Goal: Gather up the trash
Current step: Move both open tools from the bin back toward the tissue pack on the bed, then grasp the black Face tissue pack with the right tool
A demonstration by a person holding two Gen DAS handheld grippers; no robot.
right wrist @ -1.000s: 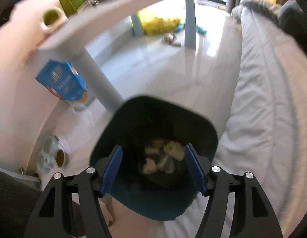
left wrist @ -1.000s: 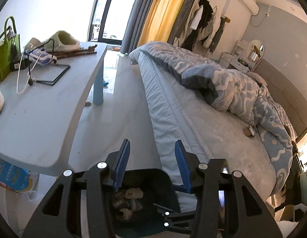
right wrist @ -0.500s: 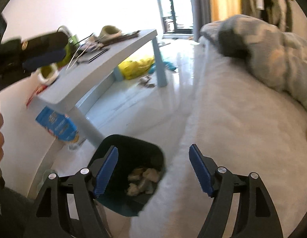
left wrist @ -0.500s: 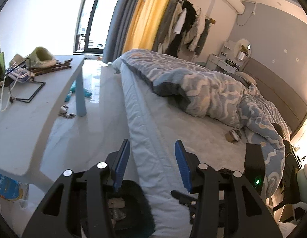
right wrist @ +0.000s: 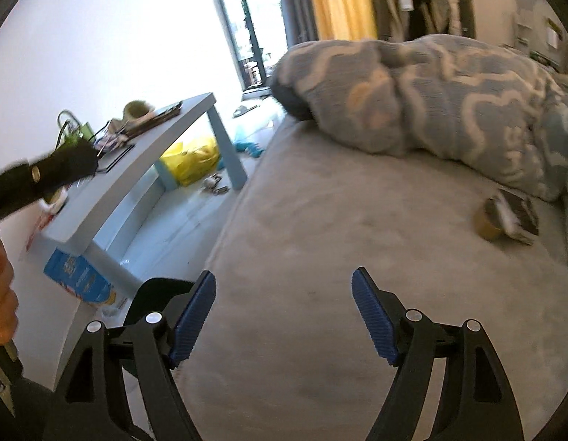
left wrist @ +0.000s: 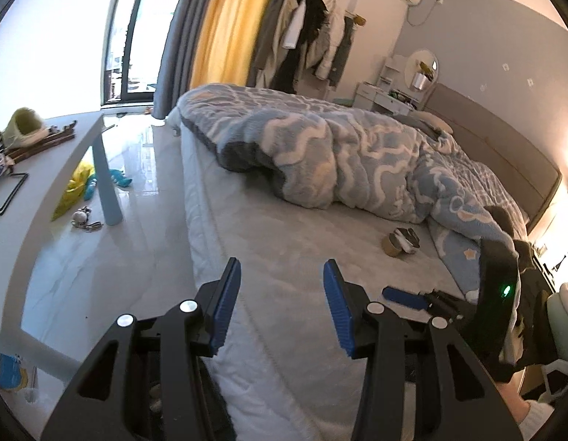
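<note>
A brown tape roll with a dark wrapper (left wrist: 399,241) lies on the grey bed sheet near the blue patterned duvet; it also shows in the right wrist view (right wrist: 508,218). My left gripper (left wrist: 280,307) is open and empty above the bed's near edge. My right gripper (right wrist: 282,321) is open and empty over the sheet, well short of the roll; it shows in the left wrist view (left wrist: 405,297) too. The dark bin (right wrist: 155,294) sits on the floor by the bed, mostly hidden behind my right gripper's left finger.
A grey low table (right wrist: 144,169) with a green bag, slipper and clutter stands left of the bed. A yellow bag (right wrist: 194,158), blue toy and small items lie on the floor under it. A blue box (right wrist: 76,275) leans by the table leg. The duvet (left wrist: 339,154) covers the bed's far half.
Both grippers have lifted away from the bin and swung right toward the bed. The bin with its crumpled trash has dropped out of the middle of both views.
</note>
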